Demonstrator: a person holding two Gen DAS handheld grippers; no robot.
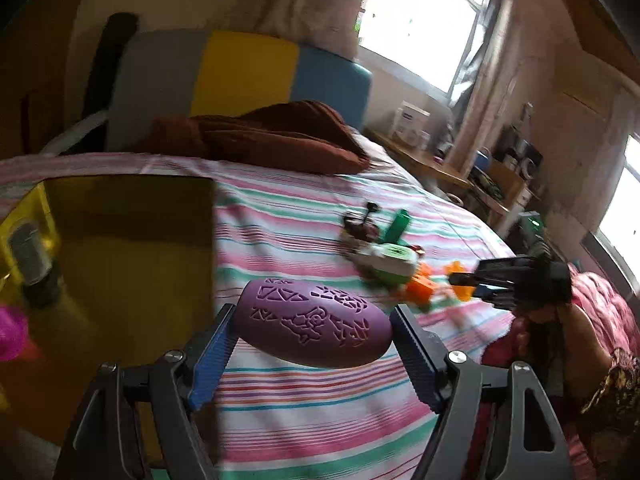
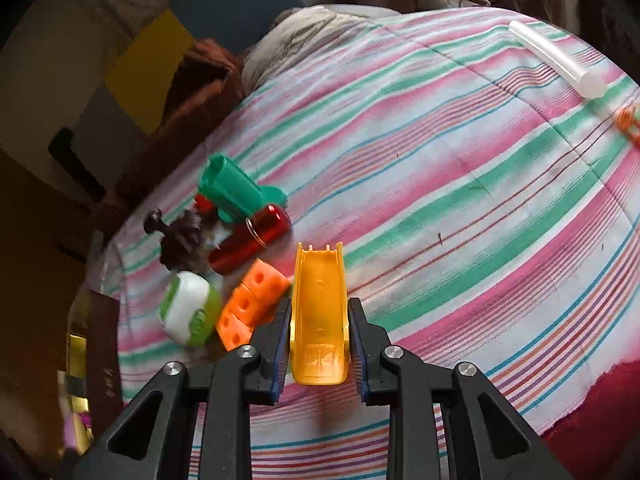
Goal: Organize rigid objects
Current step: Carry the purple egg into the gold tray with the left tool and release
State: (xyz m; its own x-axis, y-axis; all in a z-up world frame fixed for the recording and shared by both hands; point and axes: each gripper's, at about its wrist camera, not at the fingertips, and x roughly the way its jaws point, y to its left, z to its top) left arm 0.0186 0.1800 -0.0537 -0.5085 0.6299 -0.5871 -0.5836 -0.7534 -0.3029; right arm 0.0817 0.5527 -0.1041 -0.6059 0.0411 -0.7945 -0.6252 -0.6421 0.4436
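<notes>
Left hand-held gripper point(image 1: 312, 334): clamped on a purple oval piece point(image 1: 314, 326) with cut-out patterns, held end to end between the pads and clear of the bed.
Right hand-held gripper point(image 2: 319, 332): closed on a yellow-orange trough-shaped track piece point(image 2: 319, 308), pads pressing its two side walls; the piece looks to lie low over the striped bedspread point(image 2: 460, 200), contact not certain.
Toy pile: a green-and-white ball-like toy point(image 2: 188, 308), orange blocks point(image 2: 252, 304), a red translucent cylinder point(image 2: 250, 240) and a green tube-shaped toy point(image 2: 236, 190) lie close together just left of the track piece.
Farther off: a clear tube point(image 2: 558, 64) lies well apart near the bed's far edge.
Likely destination: a yellow bin point(image 1: 28, 216) with a dark flat panel beside it sits at the bed's left; this is a judgement.
Step in hand: carrying the purple piece towards the bin while the track piece is lifted.
Doing it well: keep the purple piece level so it does not pivot between the pads; raise the track piece straight up, since the orange blocks sit just beside it and could be dragged.
</notes>
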